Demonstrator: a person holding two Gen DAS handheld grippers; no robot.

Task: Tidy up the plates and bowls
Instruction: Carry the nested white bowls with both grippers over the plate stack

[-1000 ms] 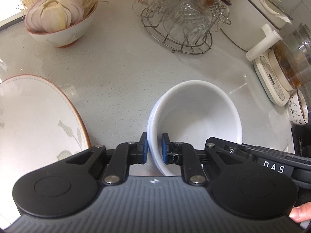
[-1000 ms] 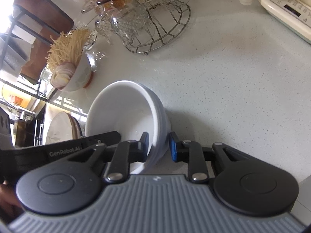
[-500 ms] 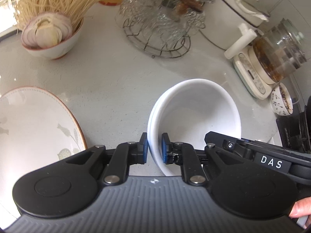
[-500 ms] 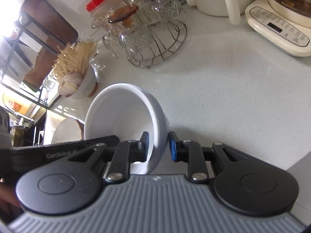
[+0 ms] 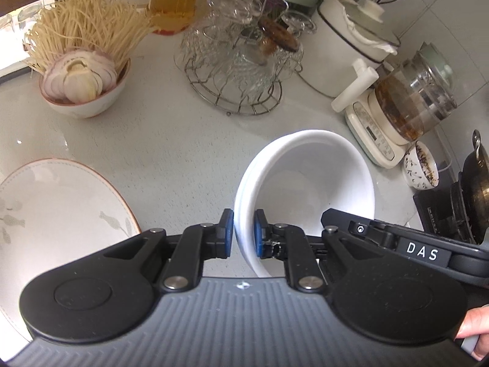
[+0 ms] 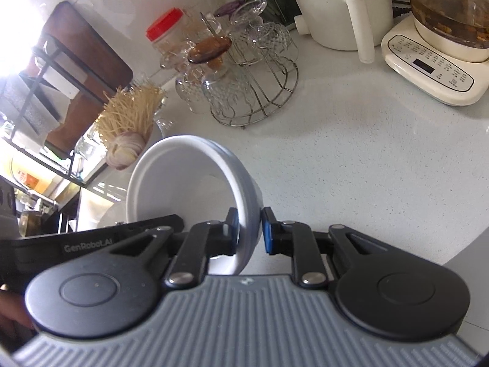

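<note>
Both grippers, left point(image 5: 243, 234) and right point(image 6: 250, 231) (rim-clamped), on white bowls point(image 5: 308, 183)

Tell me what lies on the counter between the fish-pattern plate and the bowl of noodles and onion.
Nothing: in the left wrist view, only bare counter lies between the plate and the noodle bowl.

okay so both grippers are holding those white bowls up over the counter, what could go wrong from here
1. The white bowls look like two nested, each gripper pinching only the rim: left gripper, right gripper. If the hands drift apart or twist, the rim could slip free, or the bowls could separate.

2. The wire rack of glasses and the kettle base stand close ahead; a wide swing might knock them.

3. The patterned plate lies just left, so a careless set-down could strike it.
</note>
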